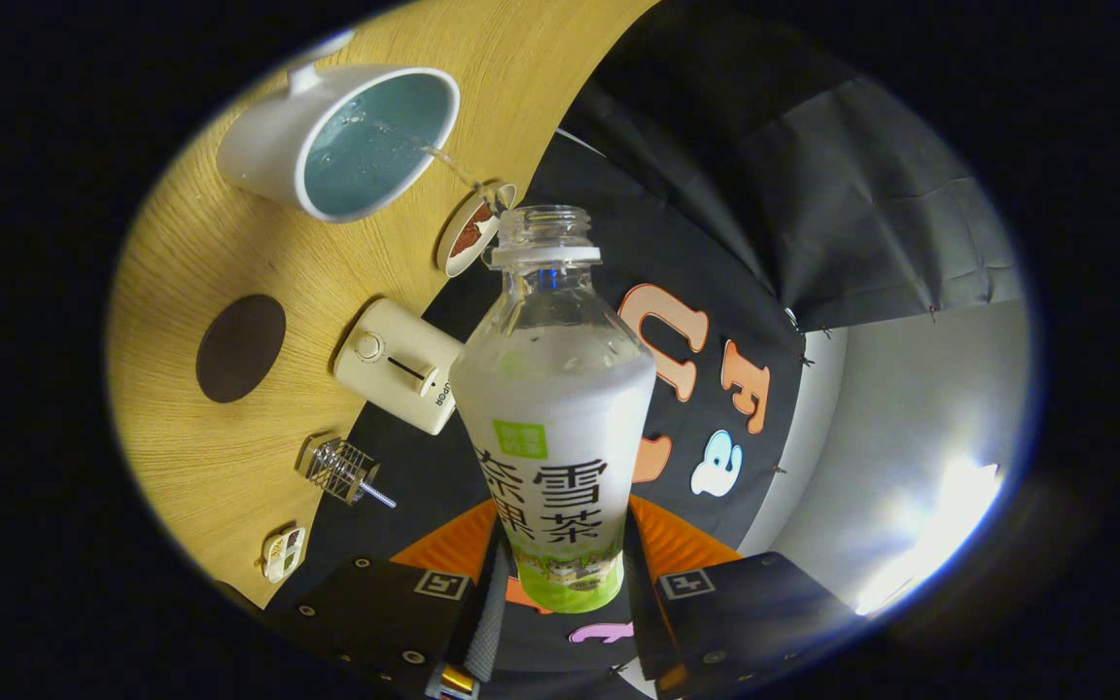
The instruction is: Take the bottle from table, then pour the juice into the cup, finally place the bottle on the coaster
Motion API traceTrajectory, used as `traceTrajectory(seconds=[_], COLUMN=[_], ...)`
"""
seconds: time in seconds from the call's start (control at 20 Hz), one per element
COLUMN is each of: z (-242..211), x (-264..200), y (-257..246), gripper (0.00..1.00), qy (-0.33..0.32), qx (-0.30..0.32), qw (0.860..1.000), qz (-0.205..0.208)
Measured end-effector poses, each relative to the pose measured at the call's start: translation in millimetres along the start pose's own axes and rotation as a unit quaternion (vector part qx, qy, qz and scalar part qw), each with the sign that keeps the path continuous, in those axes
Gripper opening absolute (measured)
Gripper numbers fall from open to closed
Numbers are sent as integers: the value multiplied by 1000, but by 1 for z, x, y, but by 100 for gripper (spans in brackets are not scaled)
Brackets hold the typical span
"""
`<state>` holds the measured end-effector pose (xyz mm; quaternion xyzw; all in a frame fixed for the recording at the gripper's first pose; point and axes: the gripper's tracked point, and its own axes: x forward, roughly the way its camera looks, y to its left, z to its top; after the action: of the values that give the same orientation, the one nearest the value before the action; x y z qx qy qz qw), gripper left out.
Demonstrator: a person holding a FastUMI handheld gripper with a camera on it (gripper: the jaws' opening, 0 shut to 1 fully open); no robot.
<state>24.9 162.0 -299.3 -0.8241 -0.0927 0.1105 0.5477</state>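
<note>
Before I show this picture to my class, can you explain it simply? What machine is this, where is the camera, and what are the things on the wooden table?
A person holds hand-held tongs; the camera rides on them and looks forward along their two fingers. The tongs grip a clear bottle, open at the top and tipped so a thin stream runs into the white cup. That tilt is why the wooden table looks turned on its side. On it also lie a dark round coaster, a small cream appliance, a little wire rack and a small dish of something brown.
</note>
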Motion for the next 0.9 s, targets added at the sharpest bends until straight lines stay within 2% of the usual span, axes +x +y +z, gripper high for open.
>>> traceTrajectory(seconds=[0.45, 0.75, 0.9], z=[17, 30, 28], x=[-10, -30, -25], y=[-3, 14, 46], gripper=[56, 56, 56], qy=[-11, -5, 4], qx=[-6, 29, 79], qw=[1000, 999, 993], qz=[13, 45, 85])
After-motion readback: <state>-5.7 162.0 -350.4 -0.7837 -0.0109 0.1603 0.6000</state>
